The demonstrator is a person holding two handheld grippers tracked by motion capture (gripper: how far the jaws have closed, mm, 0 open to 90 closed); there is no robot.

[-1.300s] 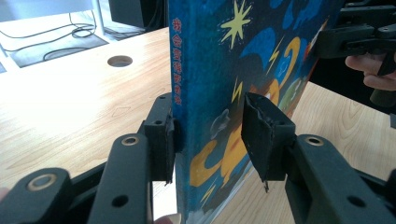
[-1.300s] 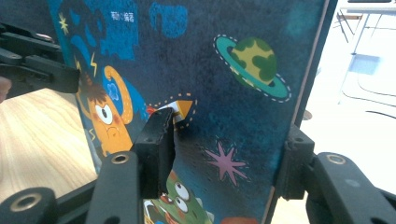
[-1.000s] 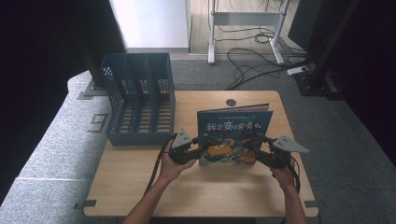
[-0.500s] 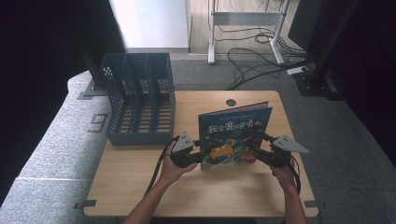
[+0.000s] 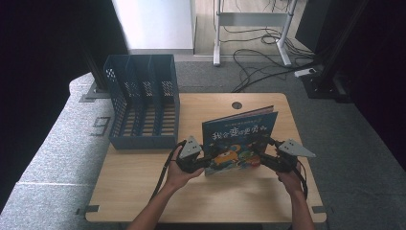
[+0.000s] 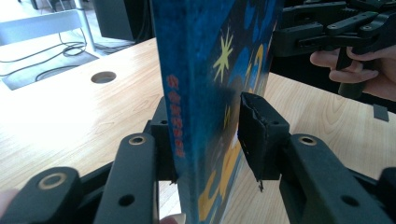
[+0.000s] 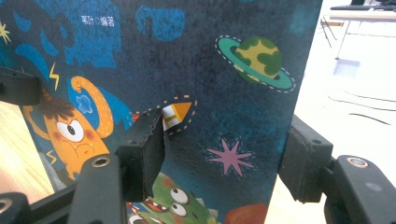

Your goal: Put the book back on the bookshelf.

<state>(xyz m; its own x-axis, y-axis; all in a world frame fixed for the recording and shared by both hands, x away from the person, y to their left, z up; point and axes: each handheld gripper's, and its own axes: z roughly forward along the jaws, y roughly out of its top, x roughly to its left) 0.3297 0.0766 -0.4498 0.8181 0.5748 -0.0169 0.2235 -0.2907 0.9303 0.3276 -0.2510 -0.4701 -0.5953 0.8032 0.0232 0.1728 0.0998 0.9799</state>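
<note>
The book stands upright on the table, just right of the blue file rack, pinched from both sides. The left gripper has just been tightening, its jaws clamped on the spine edge. The right gripper has just been easing wider, the far edge sitting between its jaws, one pad on the cover. Risk here: a loose right-hand hold could let the book twist and flop over.

A light wooden table with a round cable hole stands on grey carpet. Behind, black cables trail around a white desk frame; dark surroundings flank it.
</note>
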